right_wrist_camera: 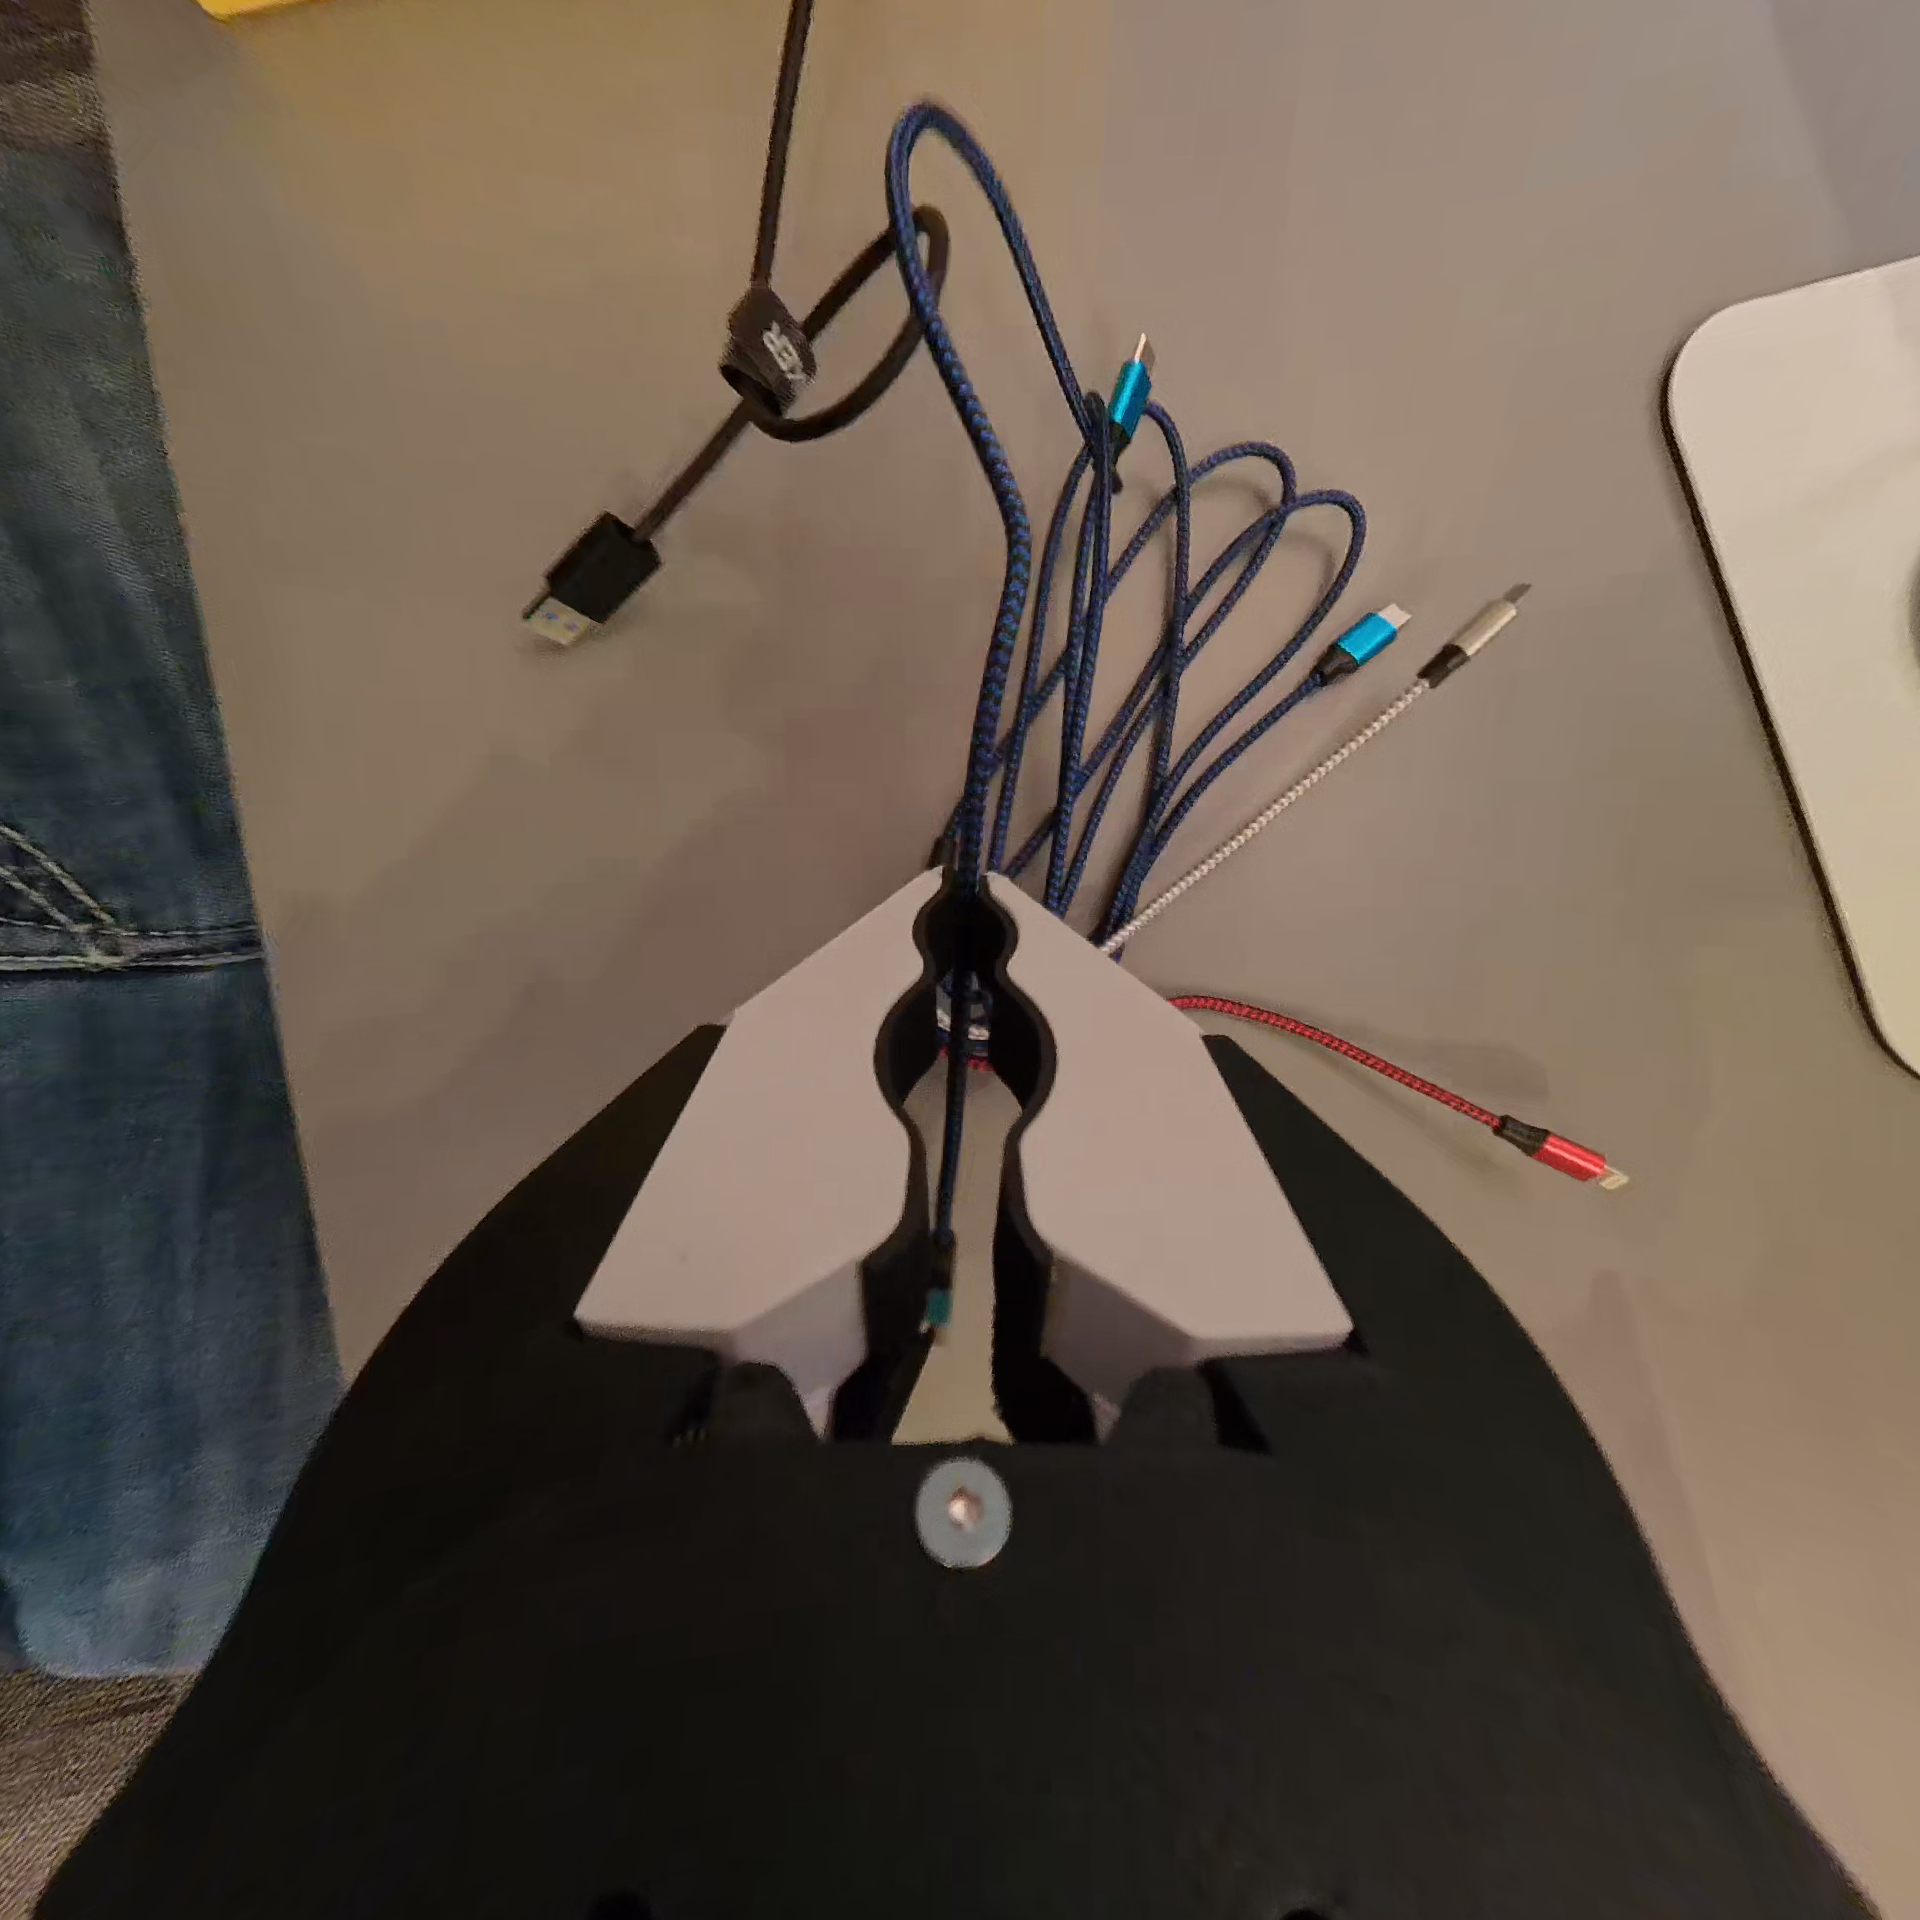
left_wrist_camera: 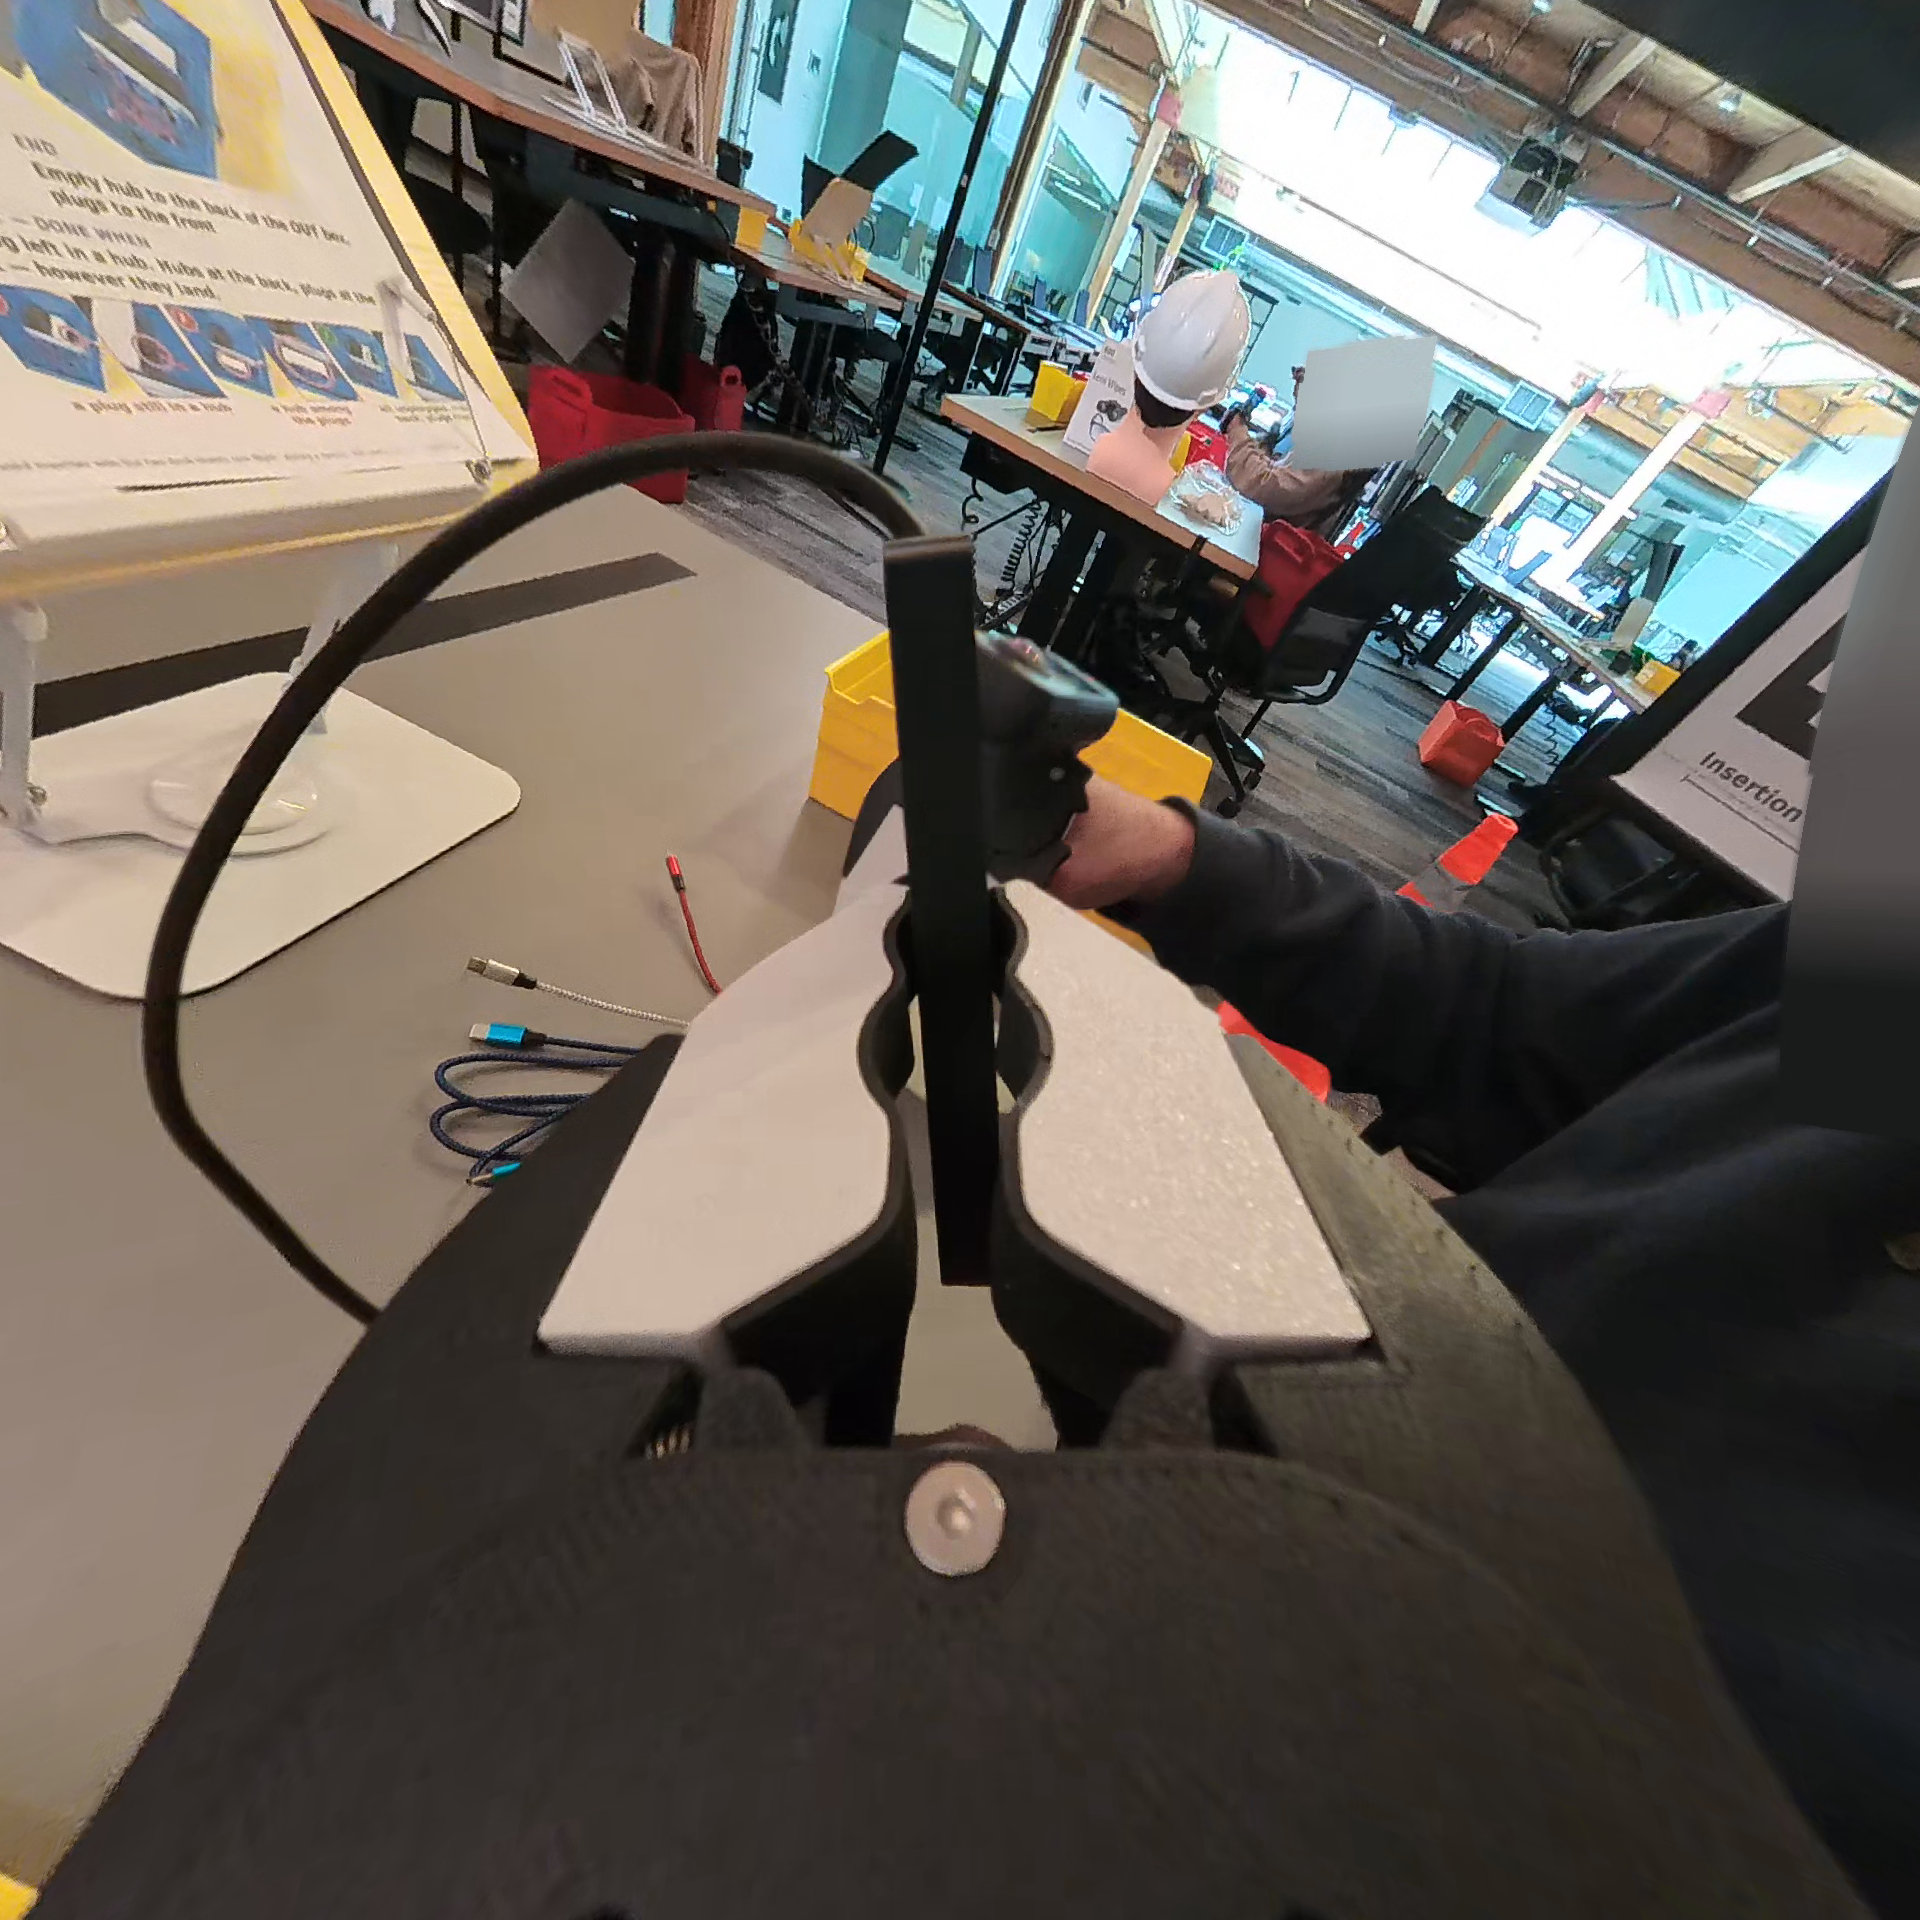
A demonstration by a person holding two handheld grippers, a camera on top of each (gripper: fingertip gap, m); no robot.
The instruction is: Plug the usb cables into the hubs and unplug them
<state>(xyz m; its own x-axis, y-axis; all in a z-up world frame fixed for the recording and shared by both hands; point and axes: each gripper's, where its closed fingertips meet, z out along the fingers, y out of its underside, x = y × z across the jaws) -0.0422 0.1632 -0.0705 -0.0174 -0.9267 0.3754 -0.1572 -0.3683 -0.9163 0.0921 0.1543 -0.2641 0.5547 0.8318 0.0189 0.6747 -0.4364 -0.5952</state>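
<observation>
In the left wrist view my left gripper [left_wrist_camera: 951,920] is shut on a thin black USB hub [left_wrist_camera: 935,727], held upright and edge-on above the grey table [left_wrist_camera: 582,727]. The hub's black cable [left_wrist_camera: 208,831] loops out to the left. In the right wrist view my right gripper [right_wrist_camera: 961,888] is shut on a blue braided USB cable [right_wrist_camera: 997,582]. One end of that cable runs back between the fingers; the rest rises in a loop and lies coiled on the table. The hub cable's black USB plug [right_wrist_camera: 592,582] lies to the upper left.
A silver cable [right_wrist_camera: 1340,769] and a red cable [right_wrist_camera: 1455,1101] lie right of the gripper. A white stand base [right_wrist_camera: 1818,582] sits at the right edge and carries an instruction sheet [left_wrist_camera: 208,260]. A yellow bin [left_wrist_camera: 862,717] stands behind. A person's jeans [right_wrist_camera: 104,935] are at the left. The gap from one gripper's tips to the other's is roughly 25 cm.
</observation>
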